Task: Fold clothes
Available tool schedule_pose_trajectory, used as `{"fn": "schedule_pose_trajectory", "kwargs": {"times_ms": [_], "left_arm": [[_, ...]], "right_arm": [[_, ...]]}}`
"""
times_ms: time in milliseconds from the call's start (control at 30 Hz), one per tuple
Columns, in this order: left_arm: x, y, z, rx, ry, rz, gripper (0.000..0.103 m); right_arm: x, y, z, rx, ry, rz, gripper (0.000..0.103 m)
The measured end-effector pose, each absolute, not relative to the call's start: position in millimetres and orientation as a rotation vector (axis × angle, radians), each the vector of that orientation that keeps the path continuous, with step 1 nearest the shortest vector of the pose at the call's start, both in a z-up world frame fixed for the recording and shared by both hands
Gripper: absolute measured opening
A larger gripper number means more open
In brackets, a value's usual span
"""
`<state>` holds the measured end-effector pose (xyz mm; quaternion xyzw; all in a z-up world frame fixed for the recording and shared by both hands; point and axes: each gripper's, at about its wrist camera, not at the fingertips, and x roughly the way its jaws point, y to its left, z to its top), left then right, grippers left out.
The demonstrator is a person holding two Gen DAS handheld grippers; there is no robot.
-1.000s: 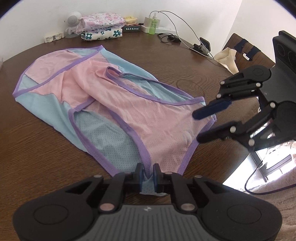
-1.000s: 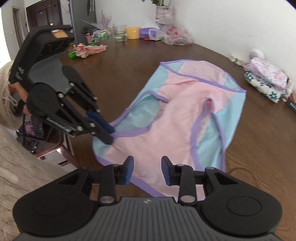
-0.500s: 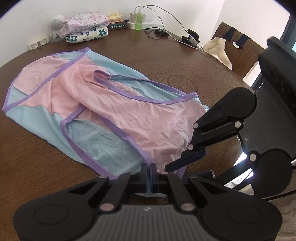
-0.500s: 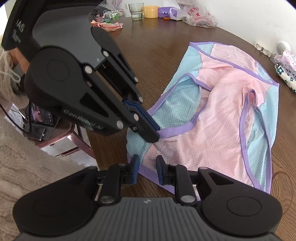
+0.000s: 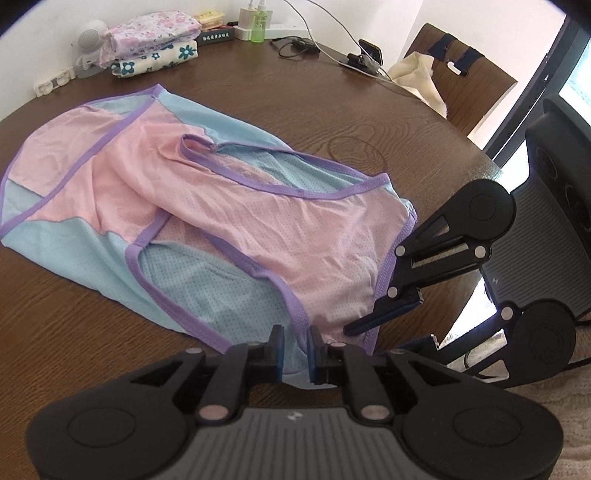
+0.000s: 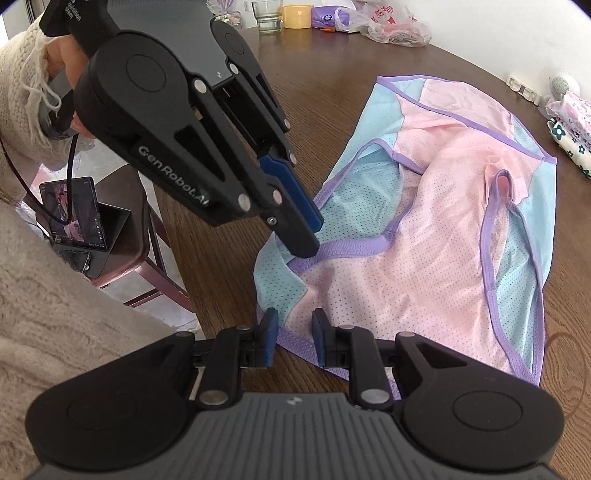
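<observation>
A pink and light-blue mesh garment [image 5: 258, 236] with purple hems lies spread on the brown round table [image 5: 66, 332]. Its near hem reaches the table edge. My left gripper [image 5: 295, 350] is narrowly open, with light-blue fabric lying between its fingers. In the right wrist view the left gripper [image 6: 317, 240] rests on the purple hem of the garment [image 6: 424, 258]. My right gripper [image 6: 293, 332] is open, straddling the near purple hem. Seen from the left wrist, its upper finger [image 5: 384, 317] lies against the garment's corner and its lower finger is hidden.
A stack of folded floral clothes [image 5: 155, 48], chargers and cables [image 5: 295, 37] sit at the far side. A wooden chair [image 5: 458, 70] stands beyond the table. A glass [image 6: 269, 18], a yellow cup [image 6: 297, 16] and plastic bags [image 6: 388, 26] are across. A person's knitted sleeve [image 6: 22, 92] is left.
The left gripper's fingers, pinched tight on the hem half a second ago, have parted a little. The right gripper has come in to the hem, its fingers narrower than a second ago.
</observation>
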<state>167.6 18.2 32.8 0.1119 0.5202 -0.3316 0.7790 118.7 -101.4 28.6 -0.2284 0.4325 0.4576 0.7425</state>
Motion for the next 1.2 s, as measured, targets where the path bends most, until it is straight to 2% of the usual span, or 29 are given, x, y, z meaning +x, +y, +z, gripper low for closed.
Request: {"fn": "schedule_pose_trajectory", "kwargs": {"times_ms": [200,267,600,767,1033,1200], "left_arm": [[165.1,12.2,30.3,0.267,1.113,-0.751,0.01],[161.6,9.1,33.3,0.303,1.076,-0.756,0.002],[148.3,-0.6,41.3,0.495,0.966,-0.71,0.0],[149.7,3.0,44.8,0.523,0.93,-0.66,0.0],[148.2,2.0,43.0,0.481,1.006,-0.706,0.002],[146.2,-1.9,37.4,0.472,1.054,-0.742,0.007]], "right_arm": [[117.9,-99.1,28.7,-0.521,0.946,1.002,0.021],[117.2,-98.4,28.9,-0.526,0.945,1.002,0.021],[113.9,-95.5,31.0,-0.554,0.944,1.002,0.021],[113.4,-96.1,30.4,-0.556,0.945,1.008,0.021],[110.5,-94.2,31.1,-0.574,0.954,1.014,0.021],[111.3,-91.4,32.4,-0.588,0.97,1.016,0.021]]}}
